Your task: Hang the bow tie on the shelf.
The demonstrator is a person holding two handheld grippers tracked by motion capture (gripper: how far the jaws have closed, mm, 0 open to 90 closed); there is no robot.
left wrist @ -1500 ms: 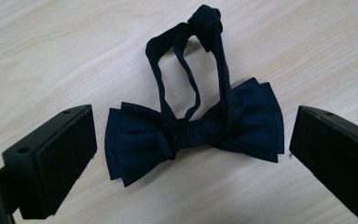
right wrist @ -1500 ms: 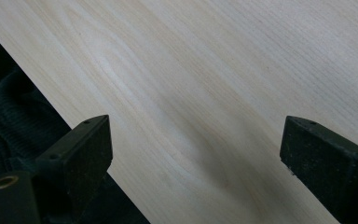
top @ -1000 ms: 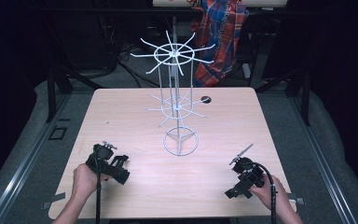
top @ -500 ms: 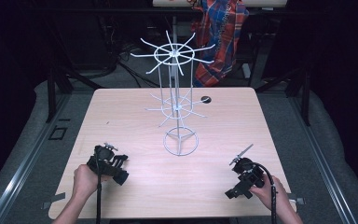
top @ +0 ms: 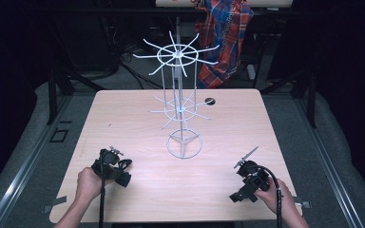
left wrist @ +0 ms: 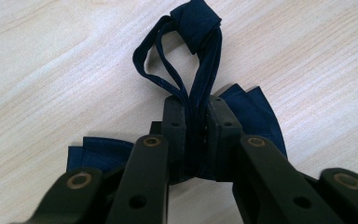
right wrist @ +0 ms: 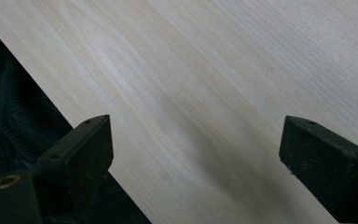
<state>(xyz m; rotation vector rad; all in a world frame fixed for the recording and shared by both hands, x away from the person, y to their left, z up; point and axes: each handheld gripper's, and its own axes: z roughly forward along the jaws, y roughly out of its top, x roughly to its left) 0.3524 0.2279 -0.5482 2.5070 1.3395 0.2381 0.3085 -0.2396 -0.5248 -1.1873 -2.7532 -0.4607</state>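
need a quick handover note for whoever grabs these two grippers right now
Left gripper: its jaws have just been closing and now pinch the dark blue bow tie at its middle, on the table near the front left.
Right gripper: open, nothing between its jaws, low over bare table at the front right.
White wire rack: upright mid-table, its arms bare.
Done: bow tie gripped.
Left: lift it; it probably goes onto a rack arm.
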